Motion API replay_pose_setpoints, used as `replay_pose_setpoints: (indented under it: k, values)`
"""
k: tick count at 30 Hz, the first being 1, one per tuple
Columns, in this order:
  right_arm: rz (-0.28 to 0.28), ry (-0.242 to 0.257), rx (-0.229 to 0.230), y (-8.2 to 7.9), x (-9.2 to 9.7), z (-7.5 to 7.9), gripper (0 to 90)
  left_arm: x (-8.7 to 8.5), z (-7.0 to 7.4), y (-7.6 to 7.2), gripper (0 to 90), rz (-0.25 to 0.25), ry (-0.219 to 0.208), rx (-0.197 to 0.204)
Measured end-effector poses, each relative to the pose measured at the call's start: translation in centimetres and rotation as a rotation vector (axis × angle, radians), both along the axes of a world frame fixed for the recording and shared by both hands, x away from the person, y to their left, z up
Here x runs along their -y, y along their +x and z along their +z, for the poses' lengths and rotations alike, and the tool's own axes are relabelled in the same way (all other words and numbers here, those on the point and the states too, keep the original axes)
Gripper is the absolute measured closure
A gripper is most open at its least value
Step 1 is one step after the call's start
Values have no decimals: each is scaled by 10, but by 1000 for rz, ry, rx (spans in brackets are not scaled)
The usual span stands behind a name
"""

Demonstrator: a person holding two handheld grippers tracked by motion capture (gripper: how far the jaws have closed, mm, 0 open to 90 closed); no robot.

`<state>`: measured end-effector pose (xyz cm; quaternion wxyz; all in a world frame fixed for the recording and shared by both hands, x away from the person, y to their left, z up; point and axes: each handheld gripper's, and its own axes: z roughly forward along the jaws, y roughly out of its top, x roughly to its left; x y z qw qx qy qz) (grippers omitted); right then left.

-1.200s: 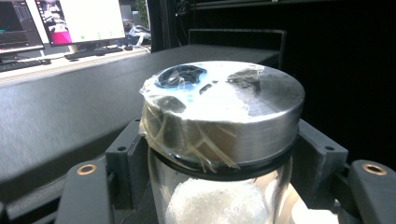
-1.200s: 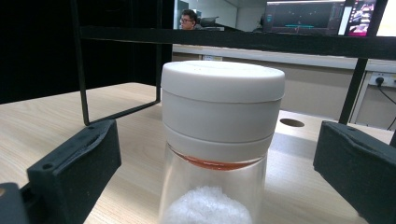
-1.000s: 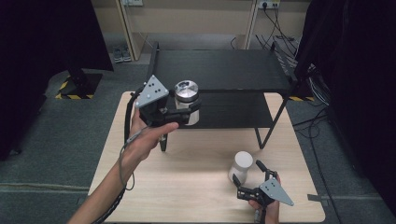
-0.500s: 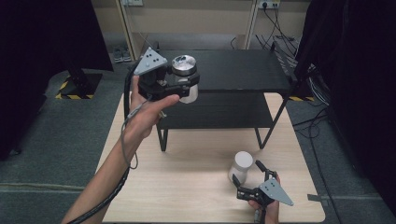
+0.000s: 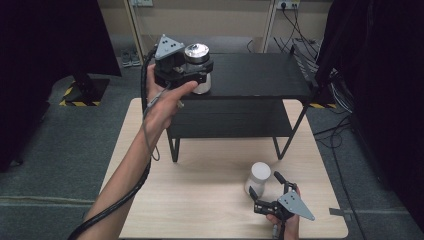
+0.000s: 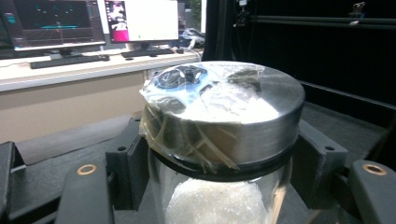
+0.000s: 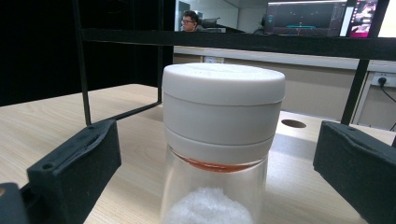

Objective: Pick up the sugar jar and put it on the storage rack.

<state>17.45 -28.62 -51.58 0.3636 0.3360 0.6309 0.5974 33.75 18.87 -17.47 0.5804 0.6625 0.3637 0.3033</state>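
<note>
Left gripper point(image 5: 192, 70) fingers clamped on steel-lidded jar point(image 5: 196, 52) above black shelf point(image 5: 260, 75) — right gripper point(image 5: 267, 187) fingers wide open, straddling white-lidded jar point(image 5: 259, 175) on desk point(image 5: 210, 200).

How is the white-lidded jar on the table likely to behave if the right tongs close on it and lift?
The jar has clear, smooth walls, probably glass or hard plastic, so it may be stiff yet slippery between the pads. Its lid is wider than the body, which could stop it sliding down. It looks tall for its base with only some white filling, so likely light and easy to tip.
</note>
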Motion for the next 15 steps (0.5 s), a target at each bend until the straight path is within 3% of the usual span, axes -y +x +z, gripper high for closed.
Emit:
replay_pose_setpoints:
  k: [10,15]
  values:
    - [2,2,-1,0,0,0,9,5,-6,9,312,51,-5,-13]
    - [5,0,-4,1,0,0,9,10,-10,9,311,62,1,2]
